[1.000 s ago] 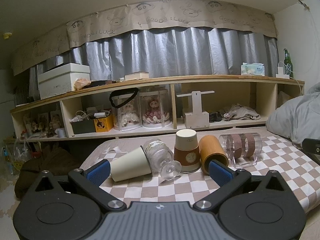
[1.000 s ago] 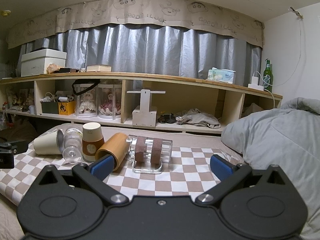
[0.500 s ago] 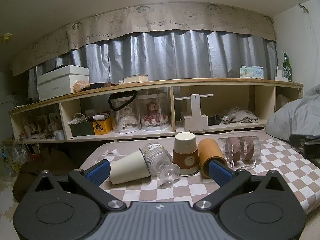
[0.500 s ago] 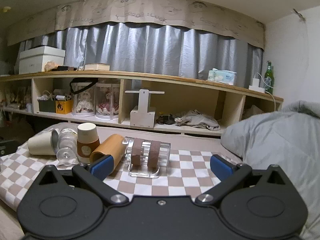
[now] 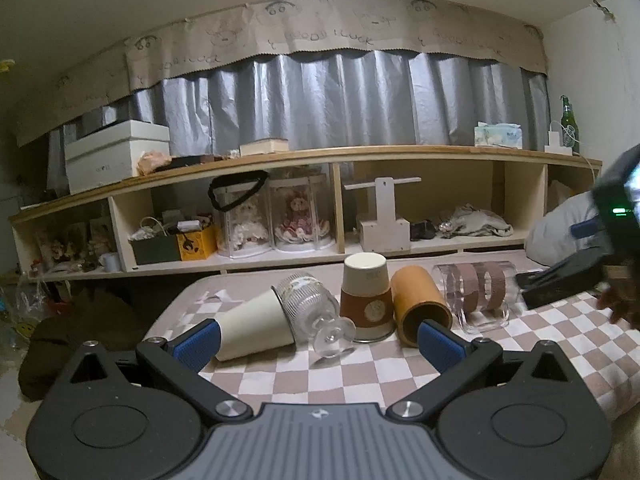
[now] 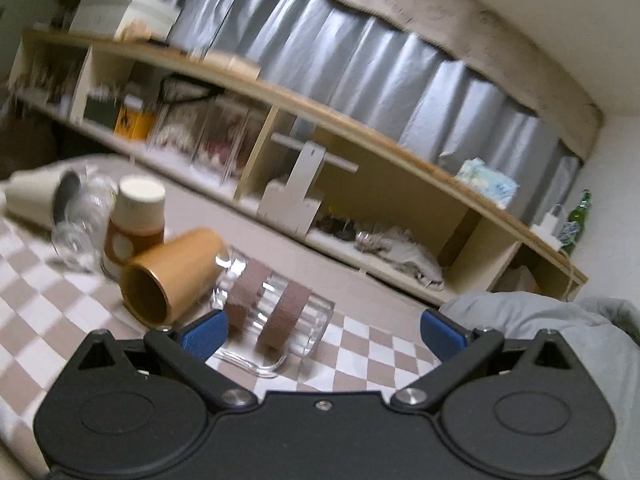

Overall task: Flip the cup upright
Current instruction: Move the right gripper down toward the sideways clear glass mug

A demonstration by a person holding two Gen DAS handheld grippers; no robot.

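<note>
Several cups lie in a row on the checkered cloth [image 5: 344, 376]. From the left: a cream paper cup [image 5: 252, 330] on its side, a clear stemmed glass [image 5: 316, 312] on its side, a brown-sleeved paper cup [image 5: 366, 294] upside down, an orange cup [image 5: 420, 304] on its side, and a clear glass mug [image 5: 476, 294] with two brown bands on its side. My left gripper [image 5: 318, 342] is open and empty, just before the row. My right gripper [image 6: 324, 330] is open, tilted, close to the mug [image 6: 272, 308]. The right gripper also shows at the right edge of the left wrist view [image 5: 580, 276].
A long wooden shelf [image 5: 360, 200] with doll cases, boxes and a wooden stand runs behind the bed. A grey duvet [image 6: 540, 332] lies to the right. A green bottle [image 5: 568, 124] stands on the shelf top at the far right.
My right gripper has moved in toward the glass mug and rolled to a tilt; its view is blurred. It now shows at the right of the left wrist view. The left gripper barely moved.
</note>
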